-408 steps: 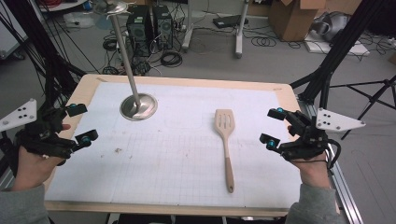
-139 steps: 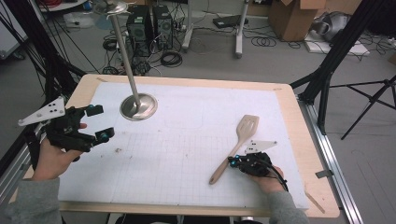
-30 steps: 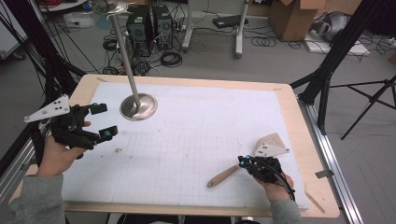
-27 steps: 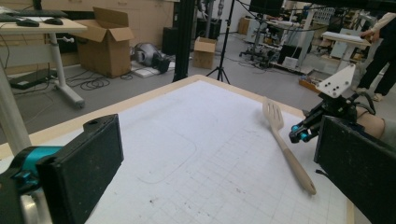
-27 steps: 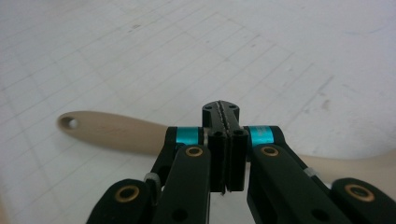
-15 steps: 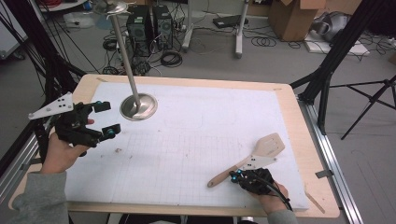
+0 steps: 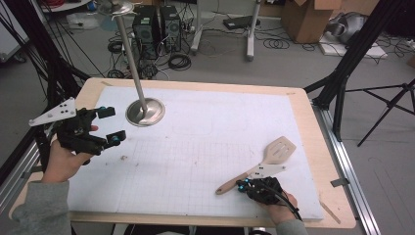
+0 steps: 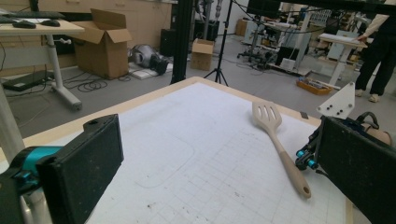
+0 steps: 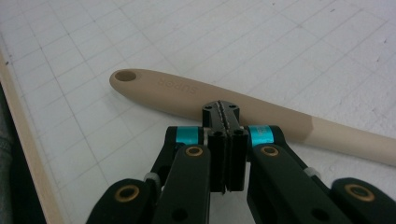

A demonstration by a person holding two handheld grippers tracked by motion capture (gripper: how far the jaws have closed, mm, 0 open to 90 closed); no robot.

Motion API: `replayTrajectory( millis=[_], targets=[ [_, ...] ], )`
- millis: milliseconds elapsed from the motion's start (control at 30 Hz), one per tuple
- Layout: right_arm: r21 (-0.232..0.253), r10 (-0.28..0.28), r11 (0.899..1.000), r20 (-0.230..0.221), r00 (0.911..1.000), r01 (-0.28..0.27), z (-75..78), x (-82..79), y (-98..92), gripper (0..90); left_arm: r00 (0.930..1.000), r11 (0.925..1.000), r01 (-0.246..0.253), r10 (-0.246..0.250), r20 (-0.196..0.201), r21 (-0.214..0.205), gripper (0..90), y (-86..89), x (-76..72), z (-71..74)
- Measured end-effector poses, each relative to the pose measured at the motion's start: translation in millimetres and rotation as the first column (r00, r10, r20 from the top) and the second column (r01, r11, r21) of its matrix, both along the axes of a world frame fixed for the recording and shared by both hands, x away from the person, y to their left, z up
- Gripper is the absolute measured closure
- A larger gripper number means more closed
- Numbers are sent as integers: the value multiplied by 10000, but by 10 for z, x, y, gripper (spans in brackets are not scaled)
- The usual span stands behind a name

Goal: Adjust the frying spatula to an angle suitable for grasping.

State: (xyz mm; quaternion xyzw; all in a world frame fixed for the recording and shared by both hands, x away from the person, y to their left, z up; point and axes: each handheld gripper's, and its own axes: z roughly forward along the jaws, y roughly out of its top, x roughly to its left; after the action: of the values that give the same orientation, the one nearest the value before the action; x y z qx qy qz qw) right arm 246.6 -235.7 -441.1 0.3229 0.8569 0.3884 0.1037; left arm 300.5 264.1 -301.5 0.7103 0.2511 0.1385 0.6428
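Currently: spatula (image 7: 266,161) flat on table (image 7: 303,105), unlifted; right tool (image 9: 221,112) clenched empty against handle; left tool (image 7: 105,125) released, idle.

A wooden-edged table (image 7: 313,127) is covered by a white gridded mat (image 7: 205,142). On the mat, a wooden spatula (image 7: 266,159) is laid near right, and a metal stand's round base (image 7: 145,111) is parked far left.

Spatula (image 7: 266,162) on mat (image 7: 205,147) (near right), stand base (image 7: 145,111) far left, right gripper (image 7: 244,185) beside handle.
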Motion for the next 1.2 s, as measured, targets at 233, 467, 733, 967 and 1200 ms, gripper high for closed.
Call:
replayTrajectory(
  millis=[233, 467, 733, 967, 1200],
  targets=[
    [166, -128, 9998, 214, 9997, 124, 0, 26, 26, 900, 10000, 10000, -56, 56, -21, 73, 18, 0, -20, -9],
    [323, -346, 9989, 542, 9979, 329, -37, 67, 100, 899, 9999, 9999, -133, 133, -27, 86, 18, 21, -44, -11],
    [443, -486, 9980, 711, 9963, 455, -58, 170, 173, 899, 9998, 9997, -206, 207, -17, 100, 18, 62, -81, -14],
    [264, -553, 9982, 803, 9952, 533, -49, 281, 260, 899, 9993, 9993, -363, 363, -40, 131, 18, 111, -120, -21],
    [94, -595, 9982, 903, 9941, 589, -42, 369, 318, 898, 9986, 9985, -531, 532, -44, 152, 17, 160, -164, -25]
  ],
)
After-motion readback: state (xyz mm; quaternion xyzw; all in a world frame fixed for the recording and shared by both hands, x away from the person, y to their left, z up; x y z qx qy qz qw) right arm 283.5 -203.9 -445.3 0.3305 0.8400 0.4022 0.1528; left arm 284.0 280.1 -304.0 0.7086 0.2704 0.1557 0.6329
